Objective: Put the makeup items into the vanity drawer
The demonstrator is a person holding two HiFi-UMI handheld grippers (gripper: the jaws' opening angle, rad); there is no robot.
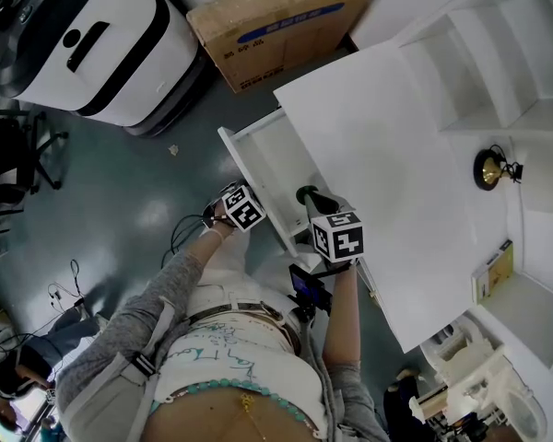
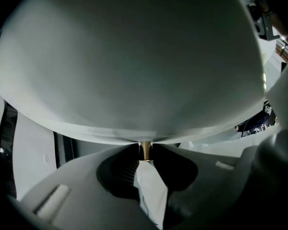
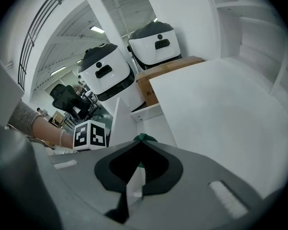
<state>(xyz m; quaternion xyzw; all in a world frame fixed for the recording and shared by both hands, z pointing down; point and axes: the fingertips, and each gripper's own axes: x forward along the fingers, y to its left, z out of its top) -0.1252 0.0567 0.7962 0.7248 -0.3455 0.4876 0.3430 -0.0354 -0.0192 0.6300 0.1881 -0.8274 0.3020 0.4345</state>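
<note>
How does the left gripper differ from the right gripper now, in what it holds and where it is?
The left gripper is shut on a small brass knob; the right gripper is shut on a dark green item. The left one is at the front panel of the drawer; the right one is over the open drawer. Both are shut.

The floor (image 1: 120,182) is glossy blue-grey, with a pale patch of reflected light. In the head view a big white-and-black machine (image 1: 92,44) stands at 10 o'clock, and a cardboard box (image 1: 276,21) sits just beside it at 12 o'clock. A black office chair (image 1: 14,155) is at 9 o'clock, with loose cables (image 1: 71,285) at 8 o'clock. The white vanity (image 1: 396,173) fills the centre right, and white shelves (image 1: 498,53) rise at 2 o'clock. In the right gripper view, strip lights (image 3: 98,29) glow at 11 o'clock under a white ceiling.
</note>
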